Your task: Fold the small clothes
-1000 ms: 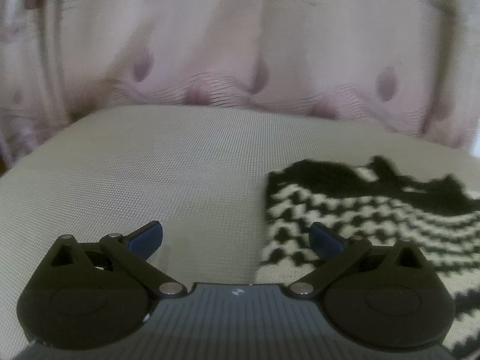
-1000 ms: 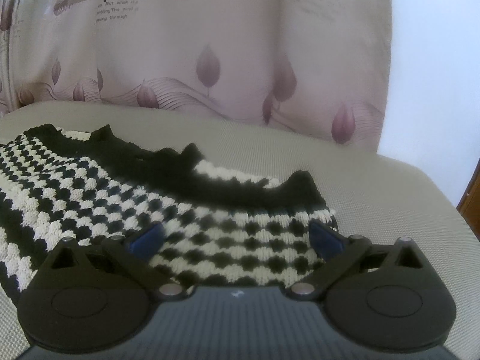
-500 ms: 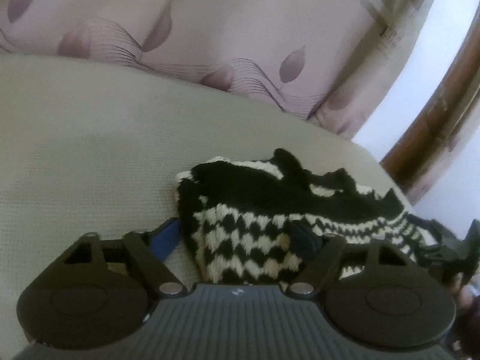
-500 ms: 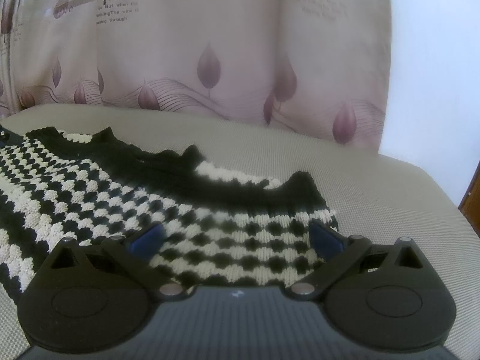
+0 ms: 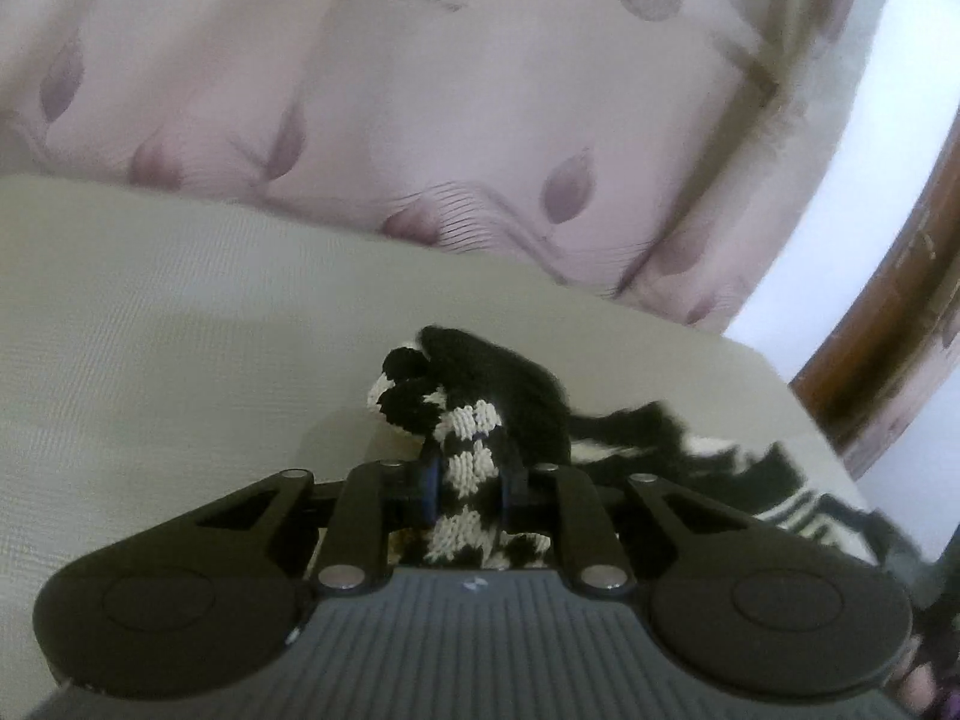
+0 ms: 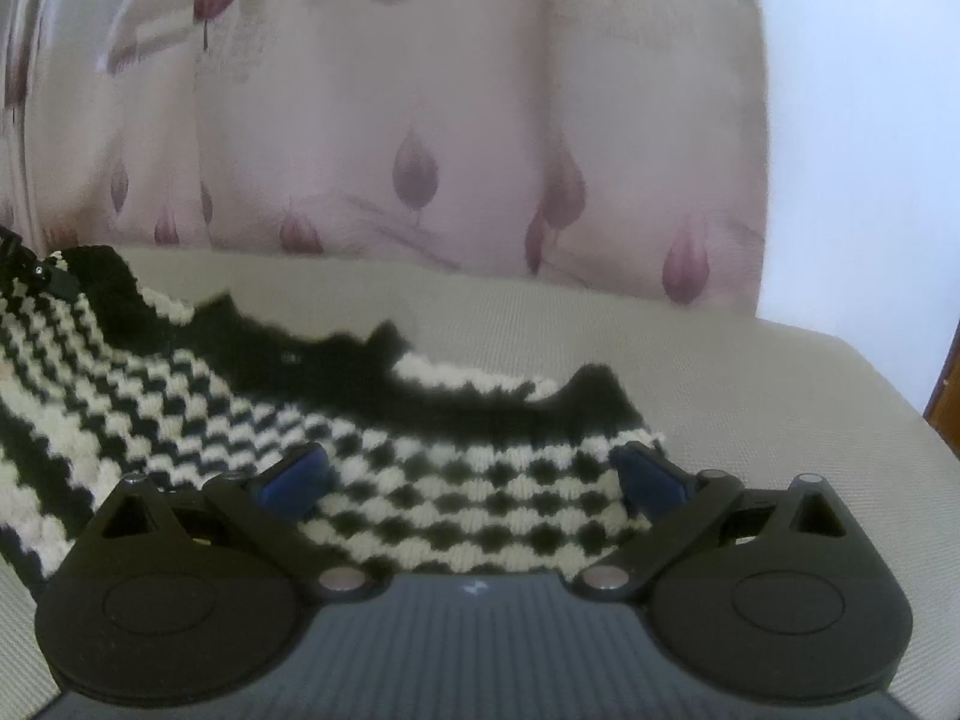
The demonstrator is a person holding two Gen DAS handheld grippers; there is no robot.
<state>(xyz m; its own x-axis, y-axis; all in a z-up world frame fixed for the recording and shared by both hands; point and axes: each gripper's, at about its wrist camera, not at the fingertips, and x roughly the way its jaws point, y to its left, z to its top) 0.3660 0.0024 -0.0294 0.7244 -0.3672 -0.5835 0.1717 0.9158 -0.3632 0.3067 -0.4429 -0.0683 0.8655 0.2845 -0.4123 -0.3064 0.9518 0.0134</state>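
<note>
A: Left wrist view. What is the condition of the left gripper (image 5: 468,489)?

B: Its jaws have just been closing and now clamp a bunched fold of the knitted garment (image 5: 480,420). The black-and-cream checked knit passes between the two blue pads, with one pad pressing on each side. A crumpled, black-edged corner stands up directly ahead of the fingertips, clear of the cushion (image 5: 180,330).

A: Where is the remainder of the garment?

B: It trails to the right of the claw and lies on the beige cushion. Ahead of the claw, beyond the cushion edge, hangs a pink curtain (image 5: 450,90) with a leaf print.

A: Right wrist view. What is the condition of the right gripper (image 6: 468,474)?

B: The jaws stand wide apart. Nothing is clamped. The checked garment (image 6: 420,480) lies flat below and between the two blue pads, and whether the pads touch it cannot be determined.

A: How far does the garment extend?

B: It extends ahead of the claw to a black scalloped border and spreads to the left. Bare cushion (image 6: 750,390) lies ahead and to the right.
</note>
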